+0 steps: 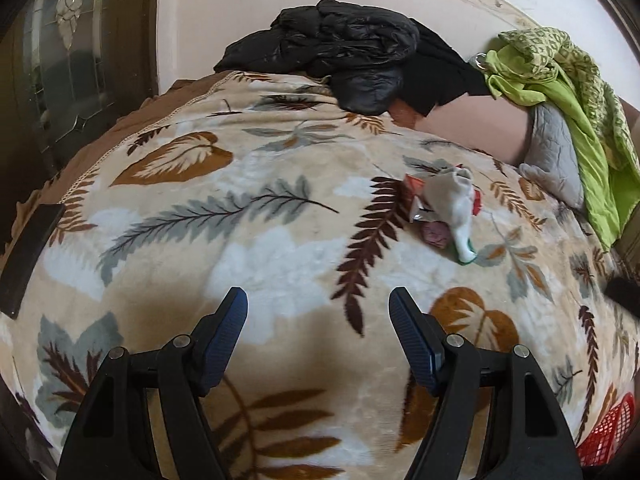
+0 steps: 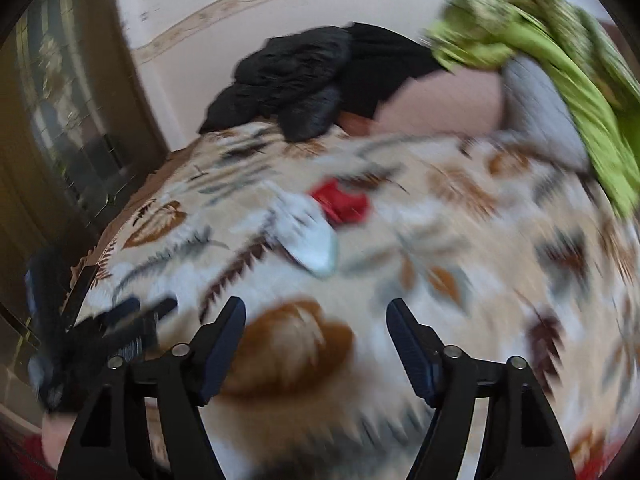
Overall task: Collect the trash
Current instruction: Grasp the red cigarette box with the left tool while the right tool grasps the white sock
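Left hand-held gripper (image 1: 318,300): jaws wide apart, nothing between them, hanging over the blanket.
Right hand-held gripper (image 2: 316,312): jaws also wide, nothing in them; its view is smeared with blur.
Trash pile (image 1: 442,210): a small heap on the bed, ahead of both grippers and a bit to the right in the left view, touching neither.
What is in it: a crumpled white paper (image 1: 456,200), a shiny red wrapper (image 1: 414,192) and a little pink lump (image 1: 436,234), all bunched close.
How it may handle: it looks very light and soft to squash; the shiny wrapper could slip.
Where to hold: I think the thick middle of the white paper is best, where it bunches up.
Blanket (image 1: 260,248): fluffy, cream, with brown and grey leaves; it may dip under a push.
Black jacket (image 1: 344,56): puffy and shiny, at the far end by the wall.
Green cloth (image 1: 568,92): thin and crinkled, on the right.
Red basket (image 1: 612,432): a corner shows at the bed's edge.
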### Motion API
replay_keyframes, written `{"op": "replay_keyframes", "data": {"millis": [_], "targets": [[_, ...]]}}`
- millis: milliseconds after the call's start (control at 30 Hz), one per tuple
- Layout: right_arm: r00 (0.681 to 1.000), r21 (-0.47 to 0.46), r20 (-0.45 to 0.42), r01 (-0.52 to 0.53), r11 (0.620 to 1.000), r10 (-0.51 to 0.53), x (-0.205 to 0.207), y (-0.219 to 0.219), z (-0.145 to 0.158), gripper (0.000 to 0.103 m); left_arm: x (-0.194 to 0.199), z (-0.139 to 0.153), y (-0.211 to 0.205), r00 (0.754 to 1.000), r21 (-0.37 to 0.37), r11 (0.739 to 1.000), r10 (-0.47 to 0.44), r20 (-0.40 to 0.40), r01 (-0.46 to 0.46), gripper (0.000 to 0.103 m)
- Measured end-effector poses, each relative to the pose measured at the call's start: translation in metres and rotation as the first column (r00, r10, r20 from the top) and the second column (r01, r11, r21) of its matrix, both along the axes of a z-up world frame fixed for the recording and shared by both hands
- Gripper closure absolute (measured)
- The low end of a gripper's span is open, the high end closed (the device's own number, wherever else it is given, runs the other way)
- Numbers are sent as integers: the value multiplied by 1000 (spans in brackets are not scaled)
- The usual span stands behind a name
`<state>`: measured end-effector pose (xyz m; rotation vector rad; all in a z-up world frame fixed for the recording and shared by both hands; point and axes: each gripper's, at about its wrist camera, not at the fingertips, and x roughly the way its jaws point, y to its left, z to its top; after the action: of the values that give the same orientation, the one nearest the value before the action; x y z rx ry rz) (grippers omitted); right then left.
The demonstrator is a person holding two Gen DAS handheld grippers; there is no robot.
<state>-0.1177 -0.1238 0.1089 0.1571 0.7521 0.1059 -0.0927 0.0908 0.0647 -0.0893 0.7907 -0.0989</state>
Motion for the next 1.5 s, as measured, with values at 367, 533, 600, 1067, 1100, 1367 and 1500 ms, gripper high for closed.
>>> {"op": "replay_keyframes", "data": {"millis": [367,533,600,1067,1100,1367,1500], "targets": [[998,-117,-64,-15,993,8,137,43,-55,77,11,-7,14,1000,17,1000,15,-22,-15,31],[999,-1,-43,17,1000,-17,112,12,-44,89,19,-8,6,999,-19,999,-27,-34,27,31],[998,58,-14,55,997,-55,83,-5,-30,89,23,-7,1,998,-41,998,-41,-41,39,31],[981,204,40,179,962,-191,11,-66,-30,89,123,-5,-59,965,-168,966,-220,-145,195,31],[981,203,45,176,963,-188,12,-67,-29,89,131,-9,-65,957,-171,963,-236,-167,207,31],[981,234,56,166,958,-183,12,-76,-28,89,174,-34,-134,921,-5,954,-289,-261,299,27],[981,242,55,167,956,-185,14,-79,-27,89,192,-49,-139,930,43,963,-247,-273,268,39]]}}
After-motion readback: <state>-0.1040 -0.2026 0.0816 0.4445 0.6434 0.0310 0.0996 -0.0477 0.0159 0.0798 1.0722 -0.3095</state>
